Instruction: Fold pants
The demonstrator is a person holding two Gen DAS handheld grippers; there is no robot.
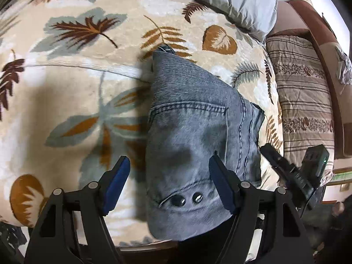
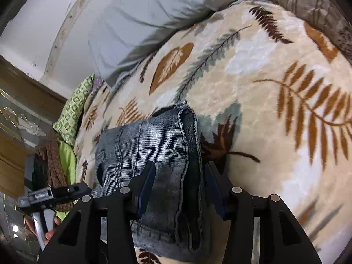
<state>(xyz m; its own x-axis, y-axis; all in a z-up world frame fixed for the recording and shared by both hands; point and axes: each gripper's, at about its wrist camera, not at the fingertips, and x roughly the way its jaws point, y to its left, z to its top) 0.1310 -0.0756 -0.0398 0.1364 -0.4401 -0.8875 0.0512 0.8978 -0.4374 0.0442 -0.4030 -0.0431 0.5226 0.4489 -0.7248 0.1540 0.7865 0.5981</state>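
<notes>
Lying folded into a compact bundle, grey-blue denim pants (image 1: 198, 136) rest on a cream bedspread (image 1: 77, 83) printed with brown, rust and grey-green leaves. In the left wrist view the bundle fills the centre and runs toward six o'clock, with a stitched pocket seam across its middle and two metal rivets (image 1: 188, 199) near the bottom edge.

The left gripper (image 1: 169, 184) hovers above the near end of the pants with its blue-padded fingers (image 1: 116, 182) spread wide apart, gripping nothing. At four o'clock in this view the right gripper (image 1: 292, 171) shows as a dark body with a small green light.

In the right wrist view the pants (image 2: 154, 145) sit at centre and run toward six o'clock, their stacked folded edges showing on the right side. The right gripper (image 2: 179, 187) has its fingers apart, straddling that layered edge without clamping it.

At eight o'clock the left gripper (image 2: 55, 195) appears as a dark block carrying a small pale label; its writing is too blurred to read. A pale grey pillow (image 2: 143, 17) lies at twelve o'clock, and a green patterned cloth (image 2: 74, 107) sits at nine o'clock.
</notes>
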